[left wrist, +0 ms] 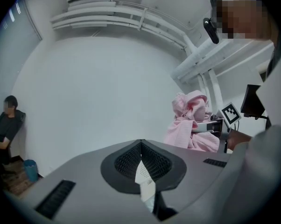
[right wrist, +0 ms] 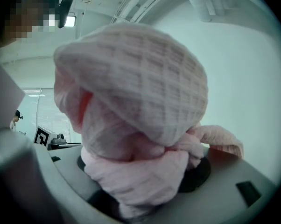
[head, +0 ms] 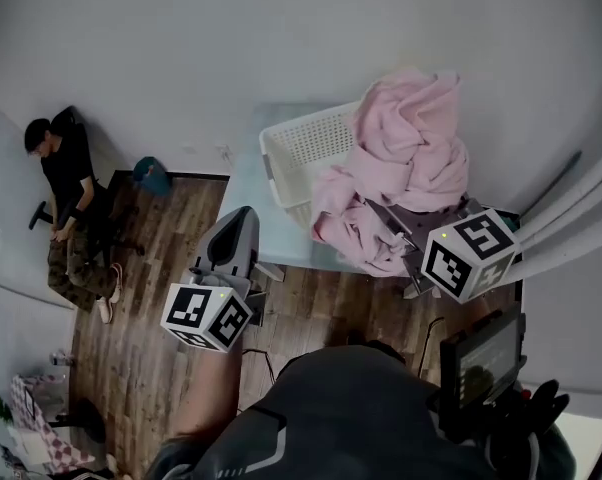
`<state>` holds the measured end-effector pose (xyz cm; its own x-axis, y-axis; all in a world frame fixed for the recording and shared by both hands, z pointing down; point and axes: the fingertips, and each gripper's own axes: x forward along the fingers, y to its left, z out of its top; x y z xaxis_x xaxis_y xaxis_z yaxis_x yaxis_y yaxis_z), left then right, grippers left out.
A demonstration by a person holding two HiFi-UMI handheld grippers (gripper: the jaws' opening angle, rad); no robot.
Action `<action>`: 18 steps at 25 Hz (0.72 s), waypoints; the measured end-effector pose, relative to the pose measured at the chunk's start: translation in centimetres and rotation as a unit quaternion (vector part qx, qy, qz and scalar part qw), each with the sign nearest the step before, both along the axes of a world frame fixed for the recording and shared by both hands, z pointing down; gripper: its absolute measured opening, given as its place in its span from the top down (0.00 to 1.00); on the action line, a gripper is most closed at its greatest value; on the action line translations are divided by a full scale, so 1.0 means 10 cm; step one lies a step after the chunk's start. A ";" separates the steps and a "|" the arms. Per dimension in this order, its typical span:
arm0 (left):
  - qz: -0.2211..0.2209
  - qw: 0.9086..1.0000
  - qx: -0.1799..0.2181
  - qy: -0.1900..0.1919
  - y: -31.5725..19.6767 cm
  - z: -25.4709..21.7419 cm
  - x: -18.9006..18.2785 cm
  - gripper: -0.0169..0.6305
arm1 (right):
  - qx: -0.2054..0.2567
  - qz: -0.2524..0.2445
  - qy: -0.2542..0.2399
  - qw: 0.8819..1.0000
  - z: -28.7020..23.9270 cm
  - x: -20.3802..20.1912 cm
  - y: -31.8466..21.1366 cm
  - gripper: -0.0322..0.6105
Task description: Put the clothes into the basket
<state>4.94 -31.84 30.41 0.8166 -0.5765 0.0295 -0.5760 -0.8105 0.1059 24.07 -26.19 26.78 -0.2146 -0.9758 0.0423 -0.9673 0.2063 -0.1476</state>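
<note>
head view has the pink cloth (head: 406, 158) heaped over the right side of the white basket (head: 301, 148) on the tabletop (head: 243, 203), spilling past the near edge. right gripper (head: 373, 208) is clamped on this cloth, which blocks most of its own view. left gripper (head: 239, 218) hangs closed and empty near the tabletop's left edge, with a seated person (head: 66, 193) well apart.

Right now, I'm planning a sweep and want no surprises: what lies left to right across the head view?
In order: seated person → teal object on the floor → left gripper → white basket → pink garment.
</note>
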 end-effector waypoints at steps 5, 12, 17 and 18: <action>-0.028 1.000 -0.002 -0.010 -0.75 0.03 0.23 0.96 | 0.005 -0.020 -0.032 0.999 -0.05 0.31 -0.89 0.41; -0.022 1.000 0.008 -0.007 -0.90 0.00 0.26 0.96 | -0.003 -0.001 -0.086 0.996 0.02 0.31 -1.05 0.41; -0.010 1.000 0.013 -0.001 -0.95 -0.01 0.28 0.96 | -0.016 0.027 -0.133 0.991 0.18 0.35 -1.03 0.41; -0.006 1.000 0.015 -0.002 -0.96 -0.01 0.29 0.96 | -0.021 0.032 -0.144 0.989 0.22 0.37 -1.05 0.41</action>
